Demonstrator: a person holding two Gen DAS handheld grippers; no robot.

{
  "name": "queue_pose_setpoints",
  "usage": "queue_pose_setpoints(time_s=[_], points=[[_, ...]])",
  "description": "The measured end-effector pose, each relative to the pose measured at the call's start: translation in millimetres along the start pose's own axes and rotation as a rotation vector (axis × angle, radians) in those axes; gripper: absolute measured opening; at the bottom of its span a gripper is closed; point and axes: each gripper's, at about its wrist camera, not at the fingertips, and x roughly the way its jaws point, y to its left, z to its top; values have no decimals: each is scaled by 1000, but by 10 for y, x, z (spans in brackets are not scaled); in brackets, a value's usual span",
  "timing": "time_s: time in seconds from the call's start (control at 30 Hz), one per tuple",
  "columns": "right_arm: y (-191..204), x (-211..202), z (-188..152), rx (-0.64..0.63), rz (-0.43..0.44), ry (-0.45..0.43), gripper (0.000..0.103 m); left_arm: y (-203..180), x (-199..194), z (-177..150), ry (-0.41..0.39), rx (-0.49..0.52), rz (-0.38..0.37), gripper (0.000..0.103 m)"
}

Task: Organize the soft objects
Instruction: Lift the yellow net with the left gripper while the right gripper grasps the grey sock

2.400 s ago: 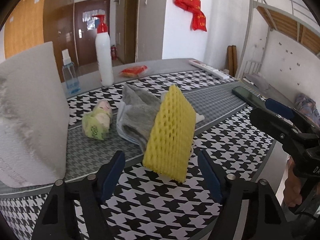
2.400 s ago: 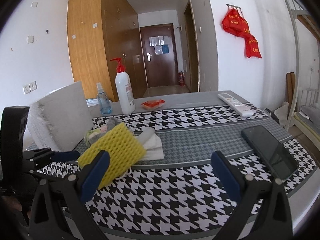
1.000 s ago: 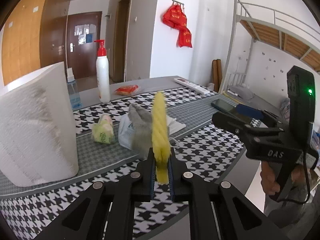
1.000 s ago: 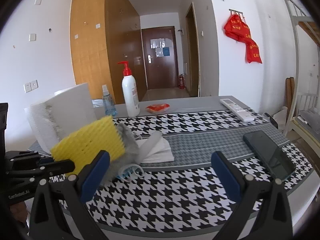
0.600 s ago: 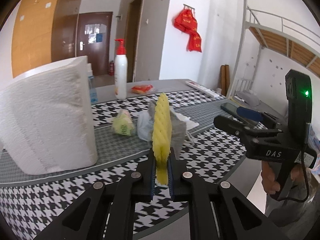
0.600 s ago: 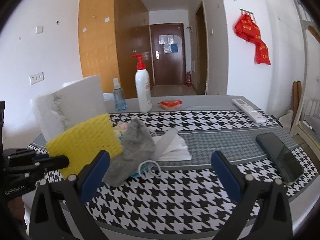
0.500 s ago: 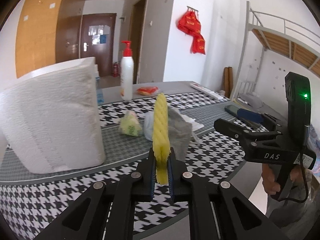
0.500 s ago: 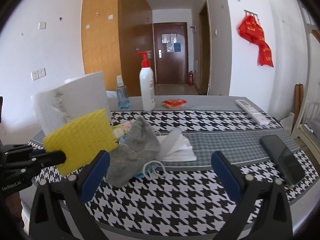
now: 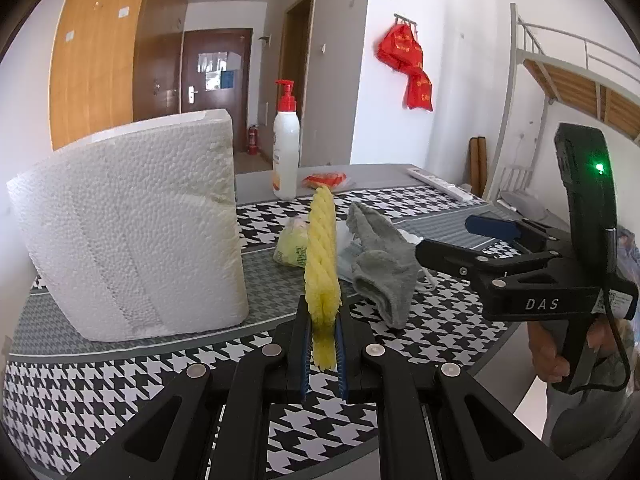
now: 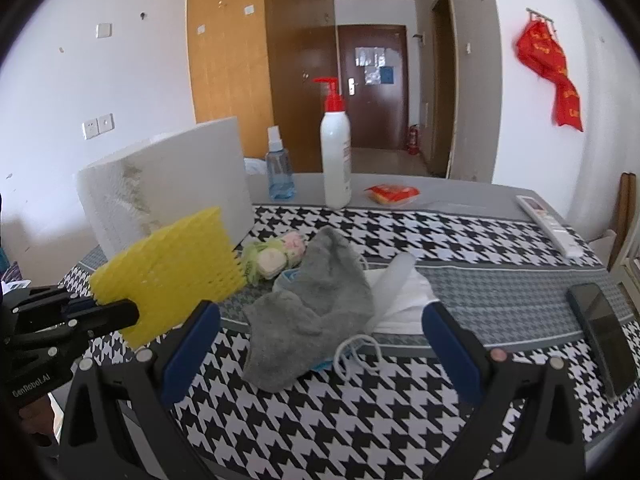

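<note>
My left gripper (image 9: 323,354) is shut on a yellow foam net sleeve (image 9: 321,264) and holds it upright above the table's front left; the sleeve also shows in the right wrist view (image 10: 168,276). My right gripper (image 10: 316,344) is open and empty above the pile. The pile holds a grey sock (image 10: 316,308), a blue face mask (image 10: 352,354), white folded tissues (image 10: 404,304) and a small green and pink soft toy (image 10: 272,258). The sock (image 9: 378,268) and toy (image 9: 291,246) also show in the left wrist view.
A big white paper towel roll (image 9: 136,224) stands left. A pump bottle (image 10: 336,160), a spray bottle (image 10: 280,172), a red packet (image 10: 394,194), a remote (image 10: 550,230) and a phone (image 10: 604,338) lie on the houndstooth table cloth (image 10: 360,432).
My left gripper closed on the yellow sleeve, lifted it off the pile and carried it left toward the paper towel roll. My right gripper moved left over the pile.
</note>
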Motion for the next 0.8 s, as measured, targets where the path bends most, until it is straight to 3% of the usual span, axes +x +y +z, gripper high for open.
queue_pose_setpoints(time_s=[0.43,0.8], points=[[-39,333,51,-8,44,113,92,14,112,34,27,-4,-5,11],[-74,521,33,-1,61,190,73,46,145,35,36,-9,-9,11]])
